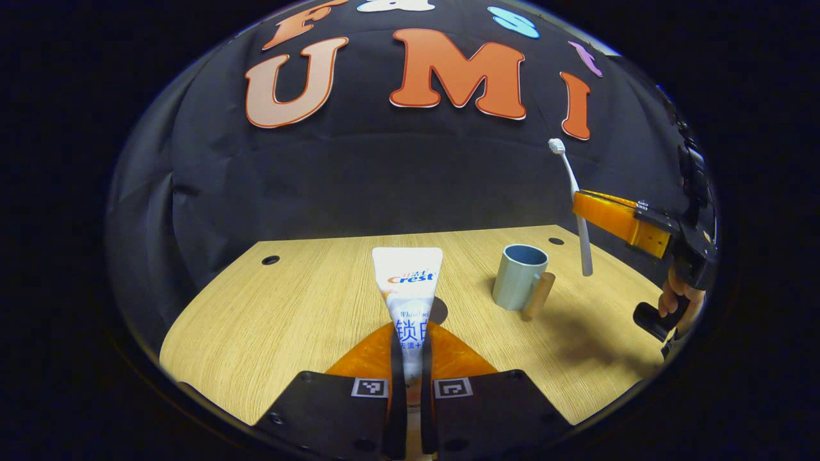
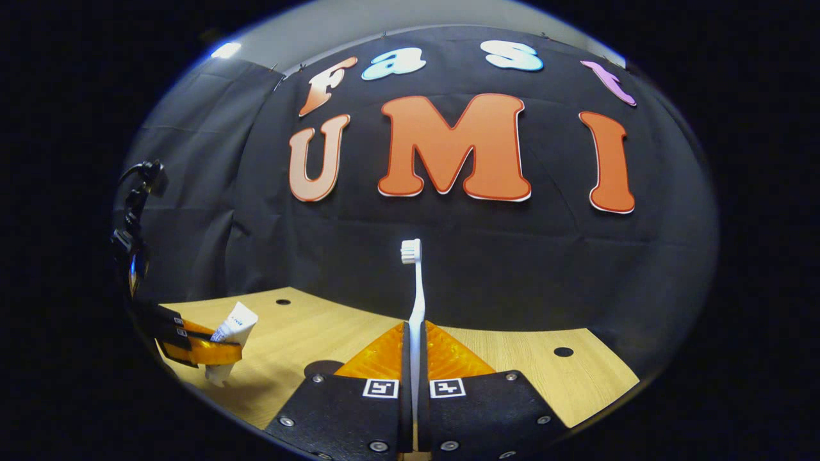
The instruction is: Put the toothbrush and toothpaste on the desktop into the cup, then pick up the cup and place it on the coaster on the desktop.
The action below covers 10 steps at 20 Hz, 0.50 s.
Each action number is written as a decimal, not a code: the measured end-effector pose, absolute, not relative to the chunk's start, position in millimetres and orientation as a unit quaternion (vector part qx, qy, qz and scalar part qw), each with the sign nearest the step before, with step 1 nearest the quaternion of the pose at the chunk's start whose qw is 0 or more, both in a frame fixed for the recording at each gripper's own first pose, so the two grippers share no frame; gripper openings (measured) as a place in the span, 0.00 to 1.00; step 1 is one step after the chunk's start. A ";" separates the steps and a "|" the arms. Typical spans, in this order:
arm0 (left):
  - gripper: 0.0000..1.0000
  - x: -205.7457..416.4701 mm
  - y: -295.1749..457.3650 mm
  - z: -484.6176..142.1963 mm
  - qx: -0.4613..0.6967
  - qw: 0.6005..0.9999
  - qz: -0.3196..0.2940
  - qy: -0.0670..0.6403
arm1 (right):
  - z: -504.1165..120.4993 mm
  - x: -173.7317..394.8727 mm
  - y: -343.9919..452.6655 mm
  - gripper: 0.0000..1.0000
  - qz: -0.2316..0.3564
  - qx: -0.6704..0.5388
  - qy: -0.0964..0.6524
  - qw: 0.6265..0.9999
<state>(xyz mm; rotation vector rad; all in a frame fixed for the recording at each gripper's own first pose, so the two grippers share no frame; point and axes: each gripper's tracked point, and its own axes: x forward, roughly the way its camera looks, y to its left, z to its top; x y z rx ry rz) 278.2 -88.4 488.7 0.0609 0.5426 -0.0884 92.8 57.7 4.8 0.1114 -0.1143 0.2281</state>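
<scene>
Left claw (image 1: 410, 358) is clamped on the toothpaste (image 1: 407, 282); right claw (image 2: 416, 358) is clamped on the upright toothbrush (image 2: 415, 301). The cup (image 1: 517, 276) stands toward the counter's (image 1: 288, 307) right edge; a tilted toothbrush could clip its rim and tip it

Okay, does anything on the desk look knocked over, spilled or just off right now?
Nothing stands out. The pale blue cup with a wooden handle stands upright on the light wooden desktop. The left tongs grip the white toothpaste tube; the right tongs hold the white toothbrush upright.
</scene>
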 end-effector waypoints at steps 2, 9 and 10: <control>0.12 272.0 -87.3 485.8 0.027 0.964 -0.043 0.263 | 3.3 101.1 57.7 0.04 0.112 0.070 -0.067 0.989; 0.12 286.8 -86.0 491.1 0.026 0.968 -0.040 0.248 | 9.8 135.6 45.5 0.04 0.093 0.128 -0.097 0.983; 0.12 286.0 -86.2 491.2 0.025 0.968 -0.040 0.247 | 12.2 139.8 43.6 0.03 0.089 0.130 -0.103 0.982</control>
